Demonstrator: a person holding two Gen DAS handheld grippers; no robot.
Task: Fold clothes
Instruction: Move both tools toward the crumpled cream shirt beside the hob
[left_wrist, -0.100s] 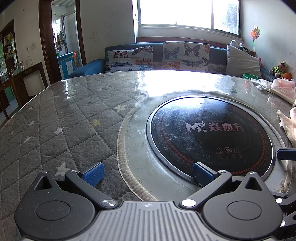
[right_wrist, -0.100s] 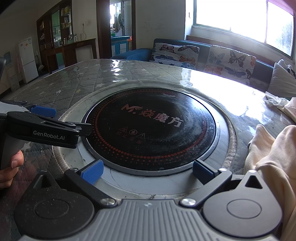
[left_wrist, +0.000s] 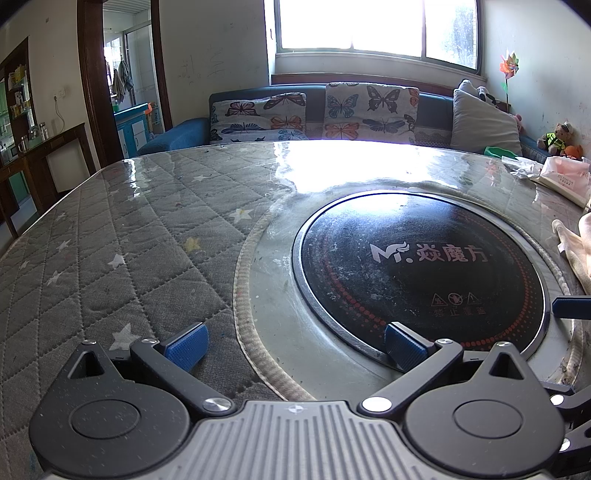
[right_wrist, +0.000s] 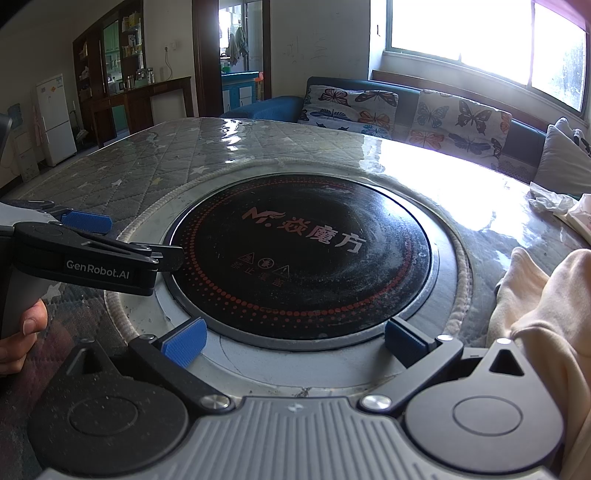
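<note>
A cream garment (right_wrist: 543, 306) lies bunched at the table's right side, just right of my right gripper; its edge shows in the left wrist view (left_wrist: 578, 247). My right gripper (right_wrist: 295, 341) is open and empty, low over the near rim of the round black cooktop (right_wrist: 303, 251). My left gripper (left_wrist: 293, 343) is open and empty, over the quilted table cover (left_wrist: 122, 236) and the cooktop's left rim (left_wrist: 417, 269). The left gripper also shows at the left of the right wrist view (right_wrist: 122, 240), away from the garment.
A pink tissue pack (left_wrist: 565, 177) and crumpled wrapper (right_wrist: 550, 199) lie at the table's far right. A blue sofa with butterfly cushions (left_wrist: 317, 110) stands behind the table. A doorway and dark cabinets (right_wrist: 122, 85) are at the left.
</note>
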